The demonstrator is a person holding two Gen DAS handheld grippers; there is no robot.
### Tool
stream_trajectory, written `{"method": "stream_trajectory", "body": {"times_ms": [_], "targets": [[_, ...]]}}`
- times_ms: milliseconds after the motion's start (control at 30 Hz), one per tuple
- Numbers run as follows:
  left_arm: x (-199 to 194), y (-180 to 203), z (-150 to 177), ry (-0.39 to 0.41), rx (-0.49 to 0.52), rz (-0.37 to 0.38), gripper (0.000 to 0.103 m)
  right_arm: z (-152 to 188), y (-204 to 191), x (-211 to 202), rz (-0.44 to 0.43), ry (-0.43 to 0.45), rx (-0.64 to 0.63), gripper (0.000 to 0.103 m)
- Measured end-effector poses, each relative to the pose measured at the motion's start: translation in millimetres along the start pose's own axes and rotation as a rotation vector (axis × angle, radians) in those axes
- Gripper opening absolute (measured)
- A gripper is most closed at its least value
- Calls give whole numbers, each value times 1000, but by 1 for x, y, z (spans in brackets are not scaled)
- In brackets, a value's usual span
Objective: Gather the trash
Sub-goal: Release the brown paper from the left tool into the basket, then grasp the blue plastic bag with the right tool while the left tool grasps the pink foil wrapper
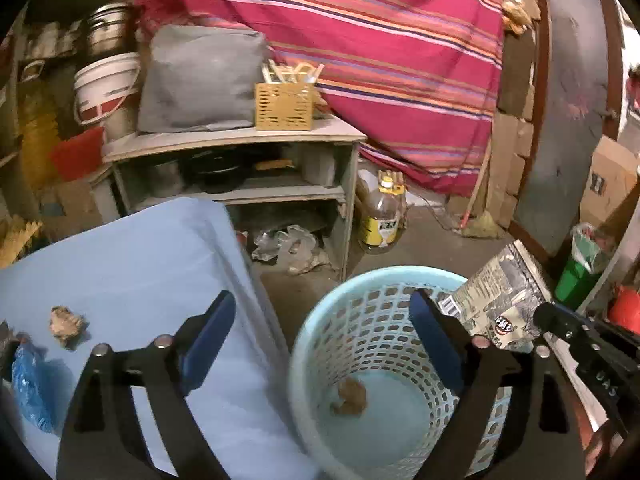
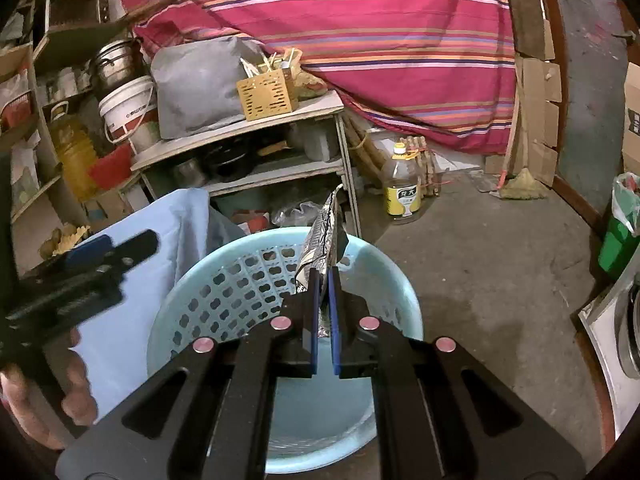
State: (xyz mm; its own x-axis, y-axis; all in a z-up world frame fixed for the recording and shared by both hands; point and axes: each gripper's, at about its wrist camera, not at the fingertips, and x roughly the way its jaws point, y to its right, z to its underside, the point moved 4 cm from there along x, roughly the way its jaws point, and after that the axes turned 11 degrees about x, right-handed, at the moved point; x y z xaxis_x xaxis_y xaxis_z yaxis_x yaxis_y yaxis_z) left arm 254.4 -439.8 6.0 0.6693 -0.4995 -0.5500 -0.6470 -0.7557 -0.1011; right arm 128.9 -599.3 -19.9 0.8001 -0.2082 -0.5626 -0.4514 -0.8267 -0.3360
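The right gripper (image 2: pixel 323 280) pinches the snack wrapper (image 2: pixel 324 236) over the blue basket (image 2: pixel 400 280); let go there. The left gripper (image 1: pixel 322 316) is spread wide, empty.

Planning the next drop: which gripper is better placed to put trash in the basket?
Right. The right gripper already pinches the wrapper above the basket; the left gripper is open, empty.
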Motion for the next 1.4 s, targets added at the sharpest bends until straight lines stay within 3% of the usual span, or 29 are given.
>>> {"method": "stream_trajectory", "body": {"times_ms": [167,200,233,300,433,600,700,1067,1400], "targets": [[-22,-21,6,12,-6,-48,91,3,-17,6,8,-15,-34,7],[-28,-27,7,17,-4,-59,91,5,-20,8,13,-19,-44,18],[-33,-32,8,20,-6,-65,92,6,-23,10,18,-21,-51,39],[-44,-44,9,25,-17,-77,92,10,-29,14,36,-22,-65,63],[-66,-72,16,31,-31,-119,92,13,-37,19,58,-27,-69,66],[-101,-113,37,37,-31,-193,93,11,-65,3,44,50,-54,97],[-118,-135,52,35,-32,-228,93,16,-93,-5,16,90,-54,99],[-194,-268,134,-29,-102,-420,93,54,-207,6,-101,63,-146,99],[-228,-358,198,-106,-210,-519,93,89,-284,22,-94,37,-189,99]]}}
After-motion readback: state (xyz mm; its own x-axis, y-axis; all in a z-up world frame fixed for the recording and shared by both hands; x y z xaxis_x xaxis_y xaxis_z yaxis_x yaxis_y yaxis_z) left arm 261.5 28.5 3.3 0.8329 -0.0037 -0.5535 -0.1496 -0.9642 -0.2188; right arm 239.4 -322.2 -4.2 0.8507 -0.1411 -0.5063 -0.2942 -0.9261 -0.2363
